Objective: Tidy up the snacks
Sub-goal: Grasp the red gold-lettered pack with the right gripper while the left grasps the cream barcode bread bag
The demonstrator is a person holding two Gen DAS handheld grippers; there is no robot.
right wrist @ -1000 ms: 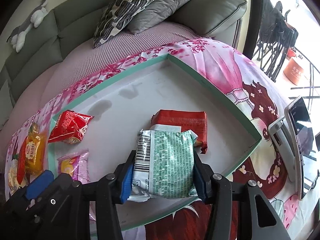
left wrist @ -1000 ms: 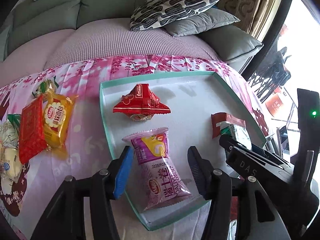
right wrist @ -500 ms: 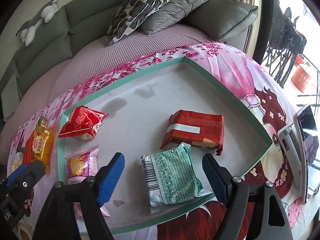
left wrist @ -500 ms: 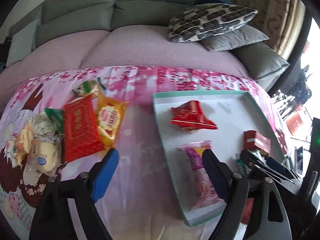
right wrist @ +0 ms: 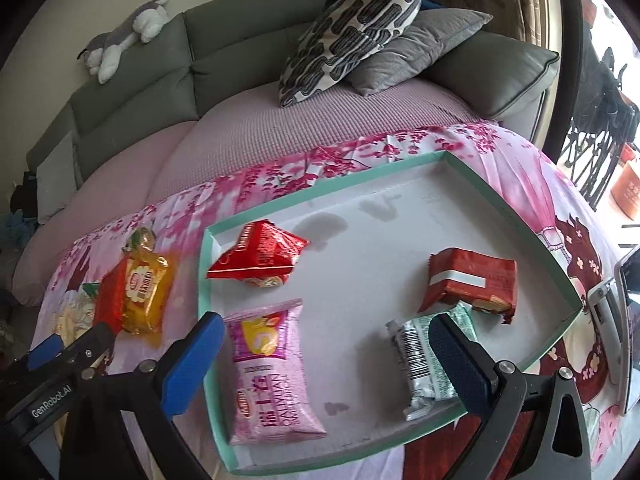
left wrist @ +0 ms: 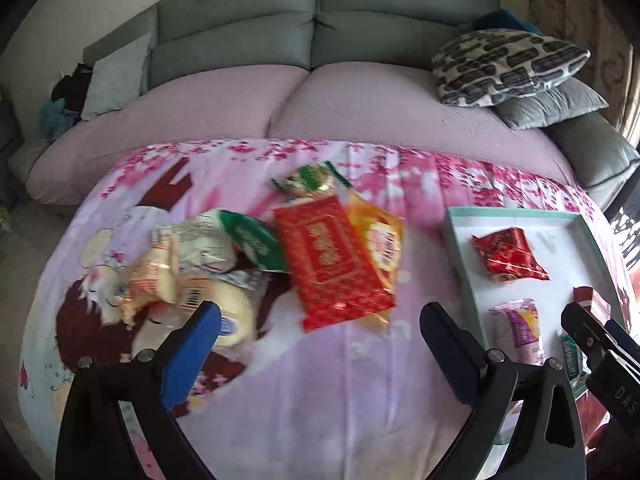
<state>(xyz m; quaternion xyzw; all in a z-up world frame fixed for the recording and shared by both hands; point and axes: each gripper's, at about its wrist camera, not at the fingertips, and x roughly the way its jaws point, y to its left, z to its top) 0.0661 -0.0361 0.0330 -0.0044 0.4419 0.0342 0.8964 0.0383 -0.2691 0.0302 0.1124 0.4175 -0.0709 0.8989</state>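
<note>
While the pink packet (right wrist: 272, 372) lies in the tray (right wrist: 516, 216), long axis running from near rim to far, the green packet (right wrist: 424, 360) lies parallel beside it; both the right tongs (right wrist: 324, 360) and left tongs (left wrist: 320, 344) are opening, pinching nothing.

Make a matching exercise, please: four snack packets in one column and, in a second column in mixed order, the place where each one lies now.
Column 1
1. purple packet
2. green-and-silver packet
3. flat red packet with gold print
4. yellow packet

Column 2
A. on the flowered cloth, lying partly over the yellow packet
B. in the tray, near its front left corner
C. on the cloth, just left of the tray
D. in the tray, in front of the dark red packet

Pairs: 1-B, 2-D, 3-A, 4-C
</note>
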